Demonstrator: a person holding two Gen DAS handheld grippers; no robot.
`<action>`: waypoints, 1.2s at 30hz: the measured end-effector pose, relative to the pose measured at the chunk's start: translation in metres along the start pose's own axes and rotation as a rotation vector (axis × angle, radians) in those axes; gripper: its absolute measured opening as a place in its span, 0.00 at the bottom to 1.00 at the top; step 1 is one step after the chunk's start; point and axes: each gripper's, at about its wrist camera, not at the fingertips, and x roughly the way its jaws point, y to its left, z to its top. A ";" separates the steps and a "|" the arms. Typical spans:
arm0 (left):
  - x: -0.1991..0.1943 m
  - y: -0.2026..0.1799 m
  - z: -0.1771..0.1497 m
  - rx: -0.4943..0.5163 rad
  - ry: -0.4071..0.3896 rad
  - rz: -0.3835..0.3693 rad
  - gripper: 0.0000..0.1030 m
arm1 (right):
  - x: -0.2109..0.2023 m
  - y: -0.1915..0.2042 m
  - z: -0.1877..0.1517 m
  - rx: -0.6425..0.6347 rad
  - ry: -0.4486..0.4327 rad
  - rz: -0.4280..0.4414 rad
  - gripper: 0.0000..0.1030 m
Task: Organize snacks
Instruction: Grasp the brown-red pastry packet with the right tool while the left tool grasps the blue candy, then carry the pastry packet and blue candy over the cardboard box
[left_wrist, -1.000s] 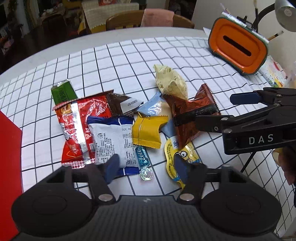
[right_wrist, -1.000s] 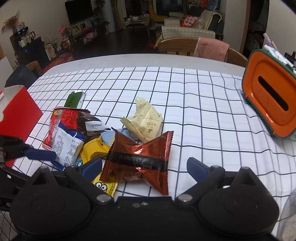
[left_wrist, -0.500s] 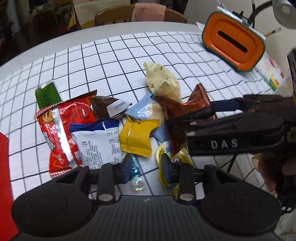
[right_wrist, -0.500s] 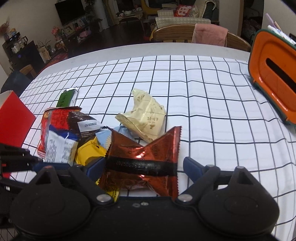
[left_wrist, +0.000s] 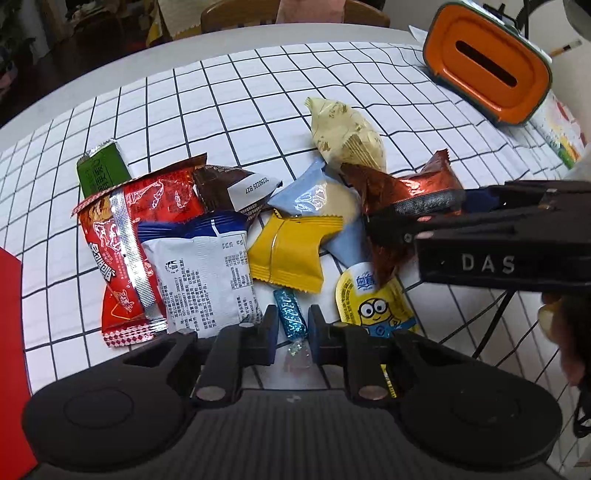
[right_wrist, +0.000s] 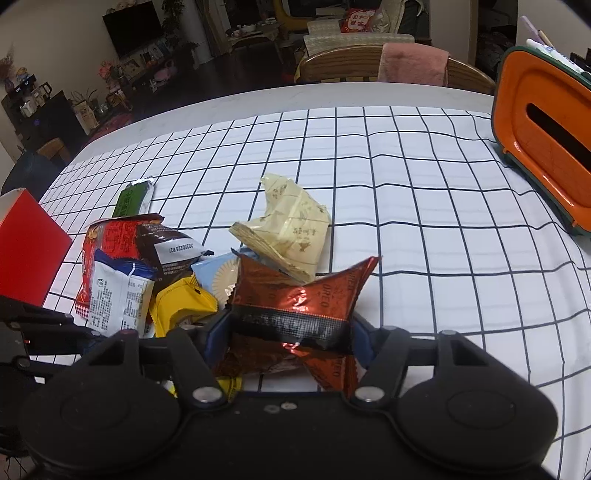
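A heap of snack packets lies on the checked tablecloth (left_wrist: 258, 92). My left gripper (left_wrist: 291, 326) points steeply down at the heap's near edge, shut on a small glittery blue candy (left_wrist: 291, 314). The right gripper (right_wrist: 290, 336) has its jaws closing on a copper-brown Oreo packet (right_wrist: 295, 314), and both pads press its black band so that it crumples. From the left wrist view the right gripper (left_wrist: 417, 210) comes in from the right with that brown packet (left_wrist: 406, 184) between its fingers. A yellow packet (left_wrist: 291, 251), a white-and-blue packet (left_wrist: 207, 273) and a Minion cup (left_wrist: 373, 306) lie beside the candy.
A red packet (left_wrist: 114, 236), a green bar (left_wrist: 99, 170), a dark brown packet (left_wrist: 229, 188), a pale blue packet (left_wrist: 317, 195) and a cream packet (left_wrist: 347, 133) fill the heap. A red box (right_wrist: 26, 240) stands at the left, an orange tissue box (right_wrist: 543, 147) at the back right.
Both pairs of jaws have come together: the left ones onto the blue candy, the right ones onto the brown packet, which has buckled upward. Neither hand has shifted much.
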 end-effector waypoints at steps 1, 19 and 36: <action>0.000 -0.002 -0.001 0.011 -0.001 0.008 0.15 | -0.001 -0.001 -0.001 0.005 -0.003 -0.001 0.60; -0.029 0.016 -0.021 -0.052 0.004 -0.032 0.12 | -0.056 0.008 -0.026 0.087 -0.048 0.002 0.55; -0.105 0.060 -0.059 -0.104 -0.083 -0.040 0.12 | -0.111 0.079 -0.041 0.044 -0.094 0.027 0.55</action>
